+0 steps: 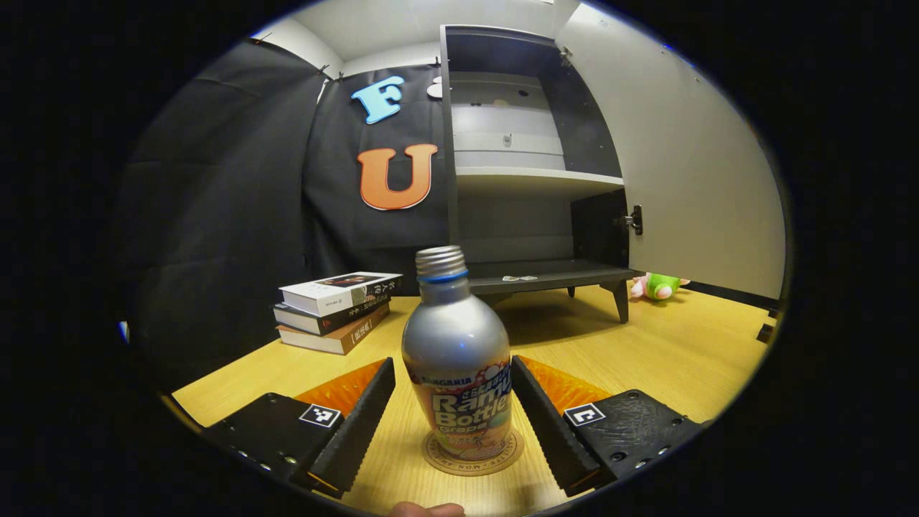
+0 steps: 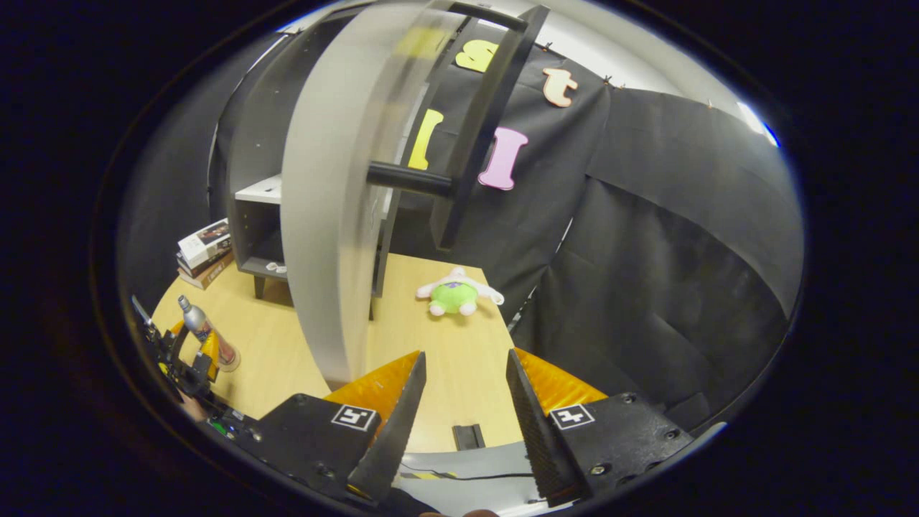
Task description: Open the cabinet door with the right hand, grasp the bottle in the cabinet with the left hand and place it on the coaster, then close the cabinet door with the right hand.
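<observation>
1. Nearest the left gripper view's lens, the left gripper [image 1: 454,424] had its jaws spread wide, one on each side of the bottle [image 1: 459,366], with a clear gap on both sides and no contact.
2. That bottle stood upright on the round coaster [image 1: 472,454] at 6 o'clock on the tabletop [image 1: 668,352], its cap on.
3. At 12 o'clock behind it the cabinet [image 1: 535,172] stood open, shelves bare, its door [image 1: 689,158] swung out toward 2 o'clock.
4. A stack of books [image 1: 334,309] lay at 10 o'clock, a plush toy [image 1: 657,286] at 3 o'clock.
5. In the right gripper view, the right gripper [image 2: 463,416] hung with jaws open and empty, near the door's edge [image 2: 323,215]; the bar handle [image 2: 481,122] sat at 12 o'clock, ungripped.
6. By my reading, placement looked done and release complete; only closing remained.
7. Next, the left gripper would need to back straight off without clipping the bottle, and the right to push the door shut.
</observation>
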The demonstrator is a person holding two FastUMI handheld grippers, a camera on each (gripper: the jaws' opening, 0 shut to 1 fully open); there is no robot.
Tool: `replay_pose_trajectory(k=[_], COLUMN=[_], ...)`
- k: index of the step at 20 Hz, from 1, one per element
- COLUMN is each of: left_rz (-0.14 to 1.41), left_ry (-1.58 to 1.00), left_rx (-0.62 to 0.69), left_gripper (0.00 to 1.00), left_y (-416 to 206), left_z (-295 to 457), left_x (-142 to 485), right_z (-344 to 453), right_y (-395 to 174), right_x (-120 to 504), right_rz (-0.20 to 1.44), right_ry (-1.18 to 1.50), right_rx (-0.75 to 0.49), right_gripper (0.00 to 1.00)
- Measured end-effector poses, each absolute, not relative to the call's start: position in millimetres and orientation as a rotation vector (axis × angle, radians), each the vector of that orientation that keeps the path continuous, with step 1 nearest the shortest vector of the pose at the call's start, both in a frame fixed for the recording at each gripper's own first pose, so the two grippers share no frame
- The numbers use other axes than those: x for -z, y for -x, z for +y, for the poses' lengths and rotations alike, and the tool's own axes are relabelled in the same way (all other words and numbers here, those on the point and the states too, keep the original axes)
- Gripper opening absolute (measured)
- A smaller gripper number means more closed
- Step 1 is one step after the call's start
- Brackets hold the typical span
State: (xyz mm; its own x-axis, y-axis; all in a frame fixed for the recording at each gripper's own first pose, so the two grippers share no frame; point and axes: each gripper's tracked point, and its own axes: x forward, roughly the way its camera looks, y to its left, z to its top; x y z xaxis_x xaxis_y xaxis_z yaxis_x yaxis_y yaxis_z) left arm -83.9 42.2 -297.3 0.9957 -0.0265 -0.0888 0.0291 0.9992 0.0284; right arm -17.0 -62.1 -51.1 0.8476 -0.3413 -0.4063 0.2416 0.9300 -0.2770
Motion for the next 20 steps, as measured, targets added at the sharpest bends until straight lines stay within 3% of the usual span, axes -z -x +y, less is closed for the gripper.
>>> replay_pose_trajectory(k=[9, 15, 20], left_rz=[0.09, 0.02, 0.01], left_ry=[-0.095, -0.169, -0.159], left_rx=[0.108, 0.117, 0.18], left_gripper=[0.96, 0.96, 0.96], left_y=[108.1, 115.1, 96.8], left_z=[16.7, 10.3, -16.9], left_x=[244.9, 153.6, 91.1], right_z=[-59.4, -60.2, -62.0], right_y=[16.0, 8.6, 20.3], right_x=[64.0, 84.5, 105.1], right_rz=[0.45, 0.456, 0.452], right_ry=[0.108, 0.031, -0.073], right_rx=[0.27, 0.198, 0.17], right_gripper=[0.74, 0.72, 0.76])
